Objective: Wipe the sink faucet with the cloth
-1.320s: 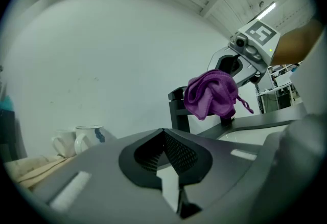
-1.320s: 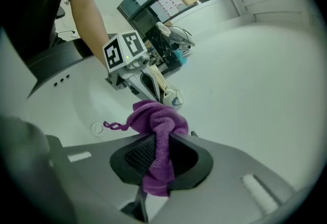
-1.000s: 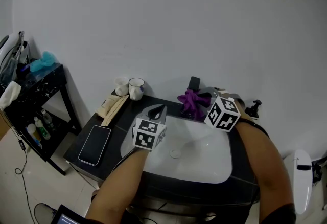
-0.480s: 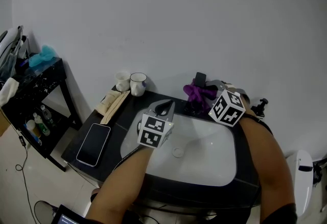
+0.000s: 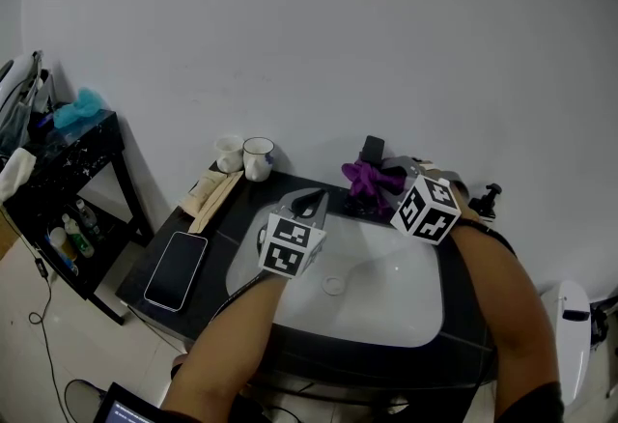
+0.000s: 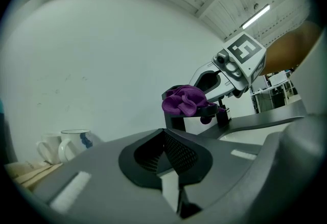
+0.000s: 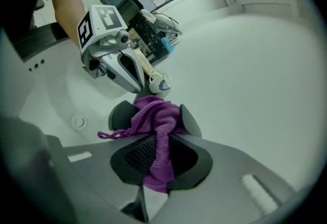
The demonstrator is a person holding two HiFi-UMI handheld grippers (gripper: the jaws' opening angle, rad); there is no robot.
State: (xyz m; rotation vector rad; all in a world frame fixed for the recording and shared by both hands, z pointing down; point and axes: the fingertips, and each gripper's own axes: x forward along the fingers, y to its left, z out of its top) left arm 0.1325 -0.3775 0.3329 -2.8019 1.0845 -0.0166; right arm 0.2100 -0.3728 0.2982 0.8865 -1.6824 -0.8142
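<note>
A purple cloth (image 5: pixel 366 177) is bunched over the black faucet (image 5: pixel 372 150) at the back of the white sink (image 5: pixel 406 300). My right gripper (image 5: pixel 383 183) reaches in from the right and is shut on the cloth (image 7: pixel 159 142). A strip of it runs between the jaws, and the rest lies against the faucet (image 7: pixel 190 119). My left gripper (image 5: pixel 309 204) hovers over the sink's left rim, shut with nothing in it (image 6: pixel 164 147). In the left gripper view the cloth (image 6: pixel 184 100) sits on top of the faucet (image 6: pixel 177 121) with the right gripper (image 6: pixel 231 67) behind it.
On the black counter left of the sink lie a phone (image 5: pixel 178 270) and a pale packet (image 5: pixel 213 194), with two mugs (image 5: pixel 258 160) by the wall. A pump bottle (image 5: pixel 487 200) stands at the right. A black side shelf (image 5: pixel 60 182) holds bottles. The drain (image 5: pixel 333 286) shows in the basin.
Both grippers have shifted slightly right and toward the wall. The cloth stays on the faucet in the right gripper's hold, moved a little along it.
</note>
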